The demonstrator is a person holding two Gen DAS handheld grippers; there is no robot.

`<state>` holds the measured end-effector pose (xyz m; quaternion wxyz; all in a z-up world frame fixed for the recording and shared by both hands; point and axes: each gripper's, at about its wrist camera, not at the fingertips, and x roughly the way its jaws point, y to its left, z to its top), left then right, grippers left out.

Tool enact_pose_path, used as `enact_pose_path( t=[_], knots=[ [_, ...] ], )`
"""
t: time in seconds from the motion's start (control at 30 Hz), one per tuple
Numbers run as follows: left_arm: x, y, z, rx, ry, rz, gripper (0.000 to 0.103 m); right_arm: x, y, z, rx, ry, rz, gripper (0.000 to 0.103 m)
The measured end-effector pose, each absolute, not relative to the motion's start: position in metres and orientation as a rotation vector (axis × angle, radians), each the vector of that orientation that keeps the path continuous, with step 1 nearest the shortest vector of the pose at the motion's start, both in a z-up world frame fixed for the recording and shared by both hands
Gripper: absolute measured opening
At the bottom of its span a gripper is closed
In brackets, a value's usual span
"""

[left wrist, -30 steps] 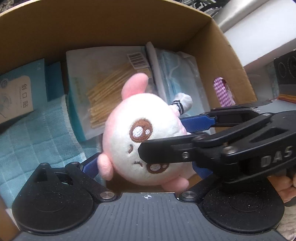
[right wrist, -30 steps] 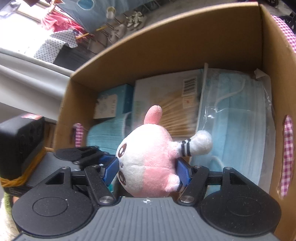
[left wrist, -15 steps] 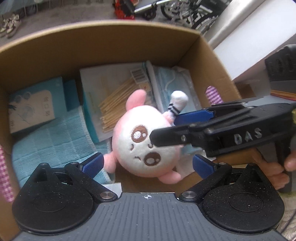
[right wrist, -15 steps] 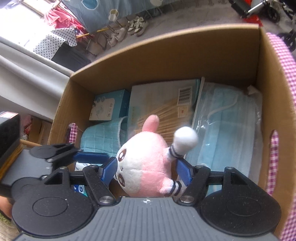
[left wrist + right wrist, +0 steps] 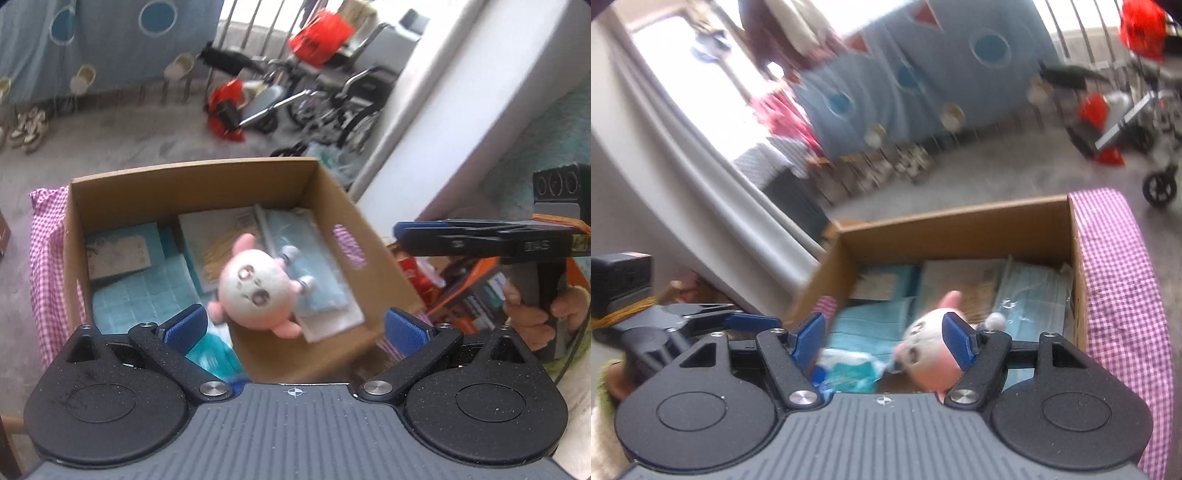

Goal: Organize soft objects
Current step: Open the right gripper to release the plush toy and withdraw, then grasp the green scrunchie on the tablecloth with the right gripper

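The pink and white plush toy (image 5: 255, 288) lies loose on its back in the cardboard box (image 5: 184, 177), on top of the flat packs. My left gripper (image 5: 295, 328) hangs open above the box's near edge, well clear of the toy. At the right of this view my right gripper (image 5: 399, 229) shows edge-on, held by a hand (image 5: 528, 314). In the right wrist view my right gripper (image 5: 882, 341) is open and empty. The plush toy (image 5: 923, 343) sits below it in the box (image 5: 953, 221), partly hidden by the right pad. The left gripper (image 5: 746, 320) shows at the left.
The box also holds a blue towel (image 5: 140, 295), a pack of face masks (image 5: 321, 284) and a pack of cotton swabs (image 5: 214, 240). Pink gingham cloth (image 5: 44, 258) drapes its side. Orange boxes (image 5: 472, 288) lie to the right. A wheelchair (image 5: 332, 92) stands on the floor behind.
The right gripper has let go of the plush toy, which now rests in the box. Both grippers have risen and drawn back out of the box, so the room shows behind.
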<state>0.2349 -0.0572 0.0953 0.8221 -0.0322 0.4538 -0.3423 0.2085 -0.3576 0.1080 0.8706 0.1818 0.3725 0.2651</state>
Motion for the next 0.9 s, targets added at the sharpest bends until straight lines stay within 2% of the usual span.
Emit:
enact_pose_path(
  t=[0.17,0.33,0.53,0.77,0.9],
  knots=[
    [0.177,-0.049,0.084,-0.046,0.938,-0.771,0.103,0.141,-0.367,0.108,0.407,0.724,0.627,0.077],
    [0.136,-0.069,0.032,-0.002,0.981,-0.801,0.103,0.111,-0.356,0.058,0.426,0.81,0.565,0.077],
    [0.11,-0.114,-0.025,0.145,1.01,-0.816,0.102,0.12,-0.336,-0.007,0.433,0.965,0.436,0.071],
    [0.11,-0.137,-0.061,0.186,1.0,-0.804,0.102,0.127,-0.313,-0.025,0.33,1.003,0.389,0.066],
    [0.113,-0.144,-0.069,0.223,0.984,-0.793,0.099,0.136,-0.304,-0.039,0.29,1.036,0.375,0.06]
  ],
)
